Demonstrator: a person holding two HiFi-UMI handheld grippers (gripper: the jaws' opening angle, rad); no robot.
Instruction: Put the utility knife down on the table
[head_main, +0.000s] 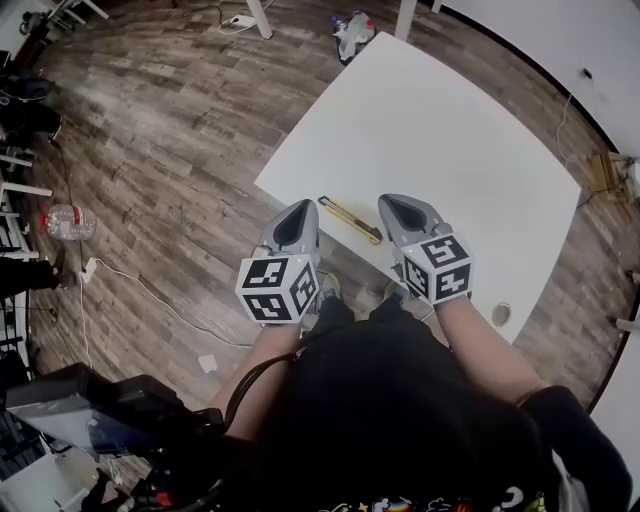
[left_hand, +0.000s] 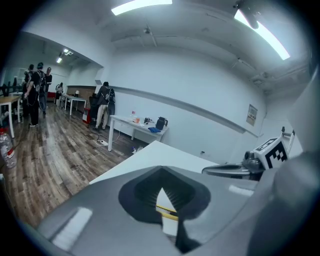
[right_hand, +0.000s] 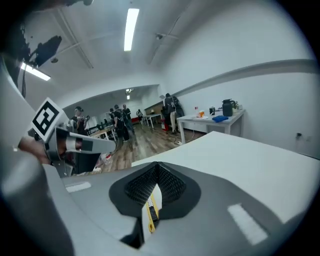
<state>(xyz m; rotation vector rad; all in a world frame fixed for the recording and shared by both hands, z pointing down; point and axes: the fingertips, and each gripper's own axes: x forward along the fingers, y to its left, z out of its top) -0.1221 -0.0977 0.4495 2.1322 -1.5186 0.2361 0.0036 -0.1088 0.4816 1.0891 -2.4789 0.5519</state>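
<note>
**Left gripper** (head_main: 299, 215): is hovering just left of the utility knife (head_main: 350, 220). Its fingers are lying pressed together at the tips and gripping nothing.

**Right gripper** (head_main: 402, 208): is hovering just right of the knife, with its fingers likewise closed on themselves and carrying nothing. Both are probably standing off like this because the knife is already resting down, so the task is looking finished.

**Utility knife**: yellow, is lying flat and slantwise on the white desk (head_main: 440, 150), close to its near corner. It is sitting between the two grippers and touching neither. In the left gripper view (left_hand: 167, 214) and the right gripper view (right_hand: 151, 212) it is showing only as a sliver through the slit beneath the closed fingers. Whether the blade is out is not showing.

**Small round thing** (head_main: 501, 314): is sitting well right of the knife by the desk edge, too small to identify.

**Bottle** (head_main: 68, 222): is lying on the floor far left of the knife
</note>
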